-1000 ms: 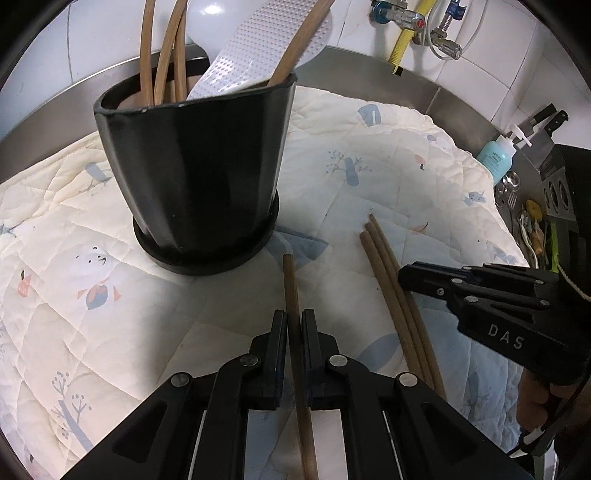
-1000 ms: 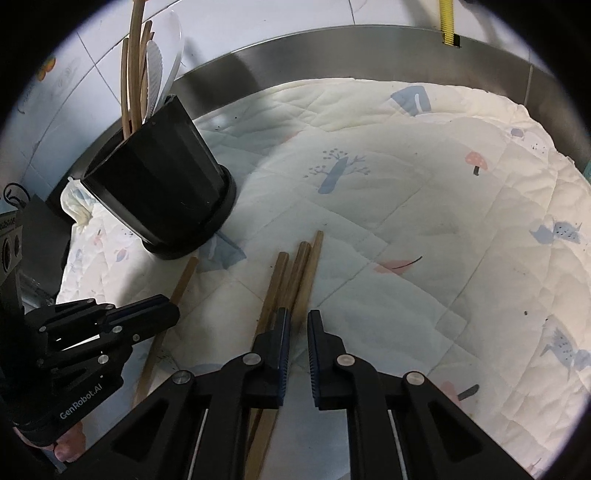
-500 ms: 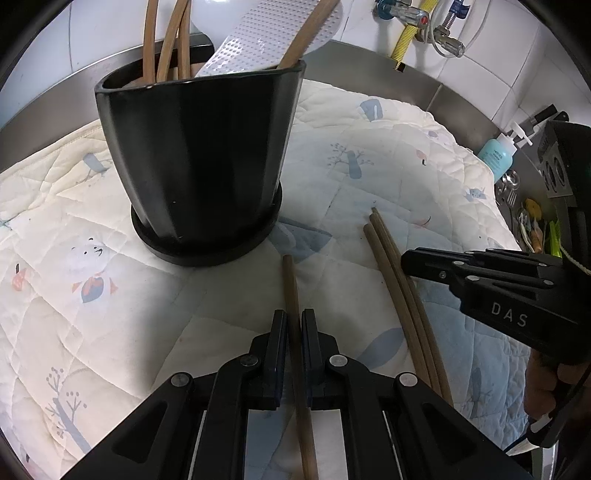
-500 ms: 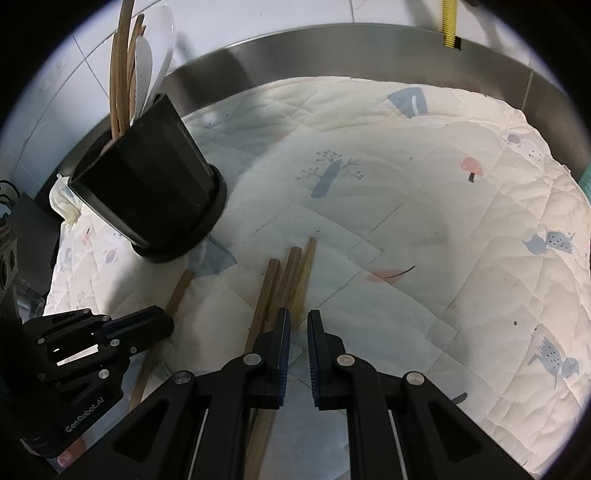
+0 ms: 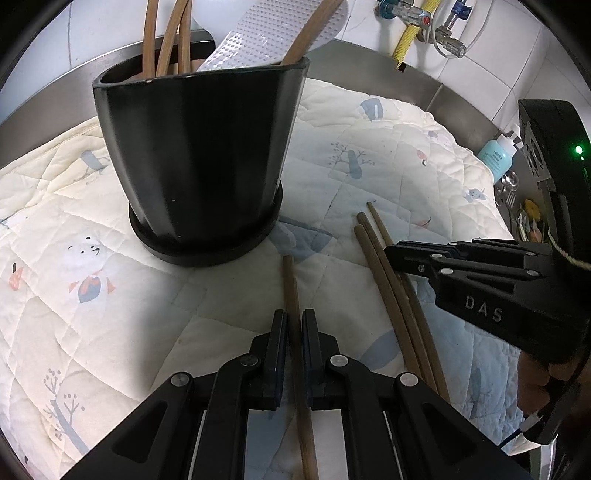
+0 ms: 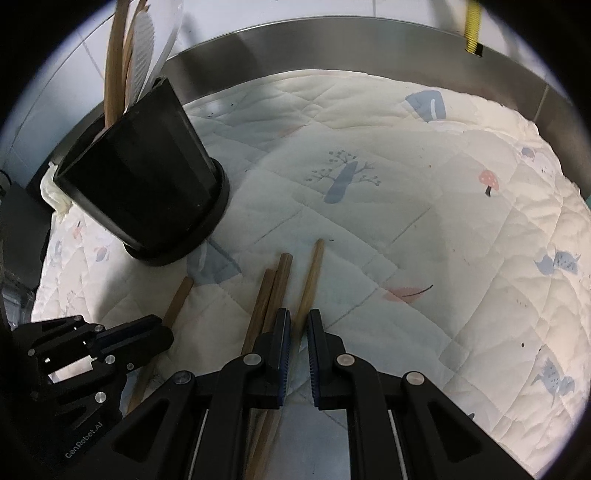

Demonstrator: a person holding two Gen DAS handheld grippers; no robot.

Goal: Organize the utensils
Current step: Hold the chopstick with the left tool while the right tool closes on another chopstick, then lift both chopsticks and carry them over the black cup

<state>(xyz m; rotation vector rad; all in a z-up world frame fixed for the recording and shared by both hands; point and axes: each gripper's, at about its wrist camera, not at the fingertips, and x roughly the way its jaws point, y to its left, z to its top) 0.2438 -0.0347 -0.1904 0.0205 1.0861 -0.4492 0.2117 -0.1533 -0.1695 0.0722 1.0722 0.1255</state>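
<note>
**Count of things in view**

One black holder [image 5: 199,166] stands on one quilted mat [image 5: 74,314]. Loose on the mat lie four wooden chopsticks: a single chopstick [image 5: 295,332] at lower centre of the left wrist view, and a group of three chopsticks [image 5: 391,295] to its right. Inside the holder, at the top of the frame, at least four more wooden sticks [image 5: 166,44] rise, beside one white perforated paddle [image 5: 273,33]. Two grippers show: the left gripper [image 5: 294,332] and the right gripper [image 6: 299,332]. One blue bottle [image 5: 496,157] stands at far right.
</note>
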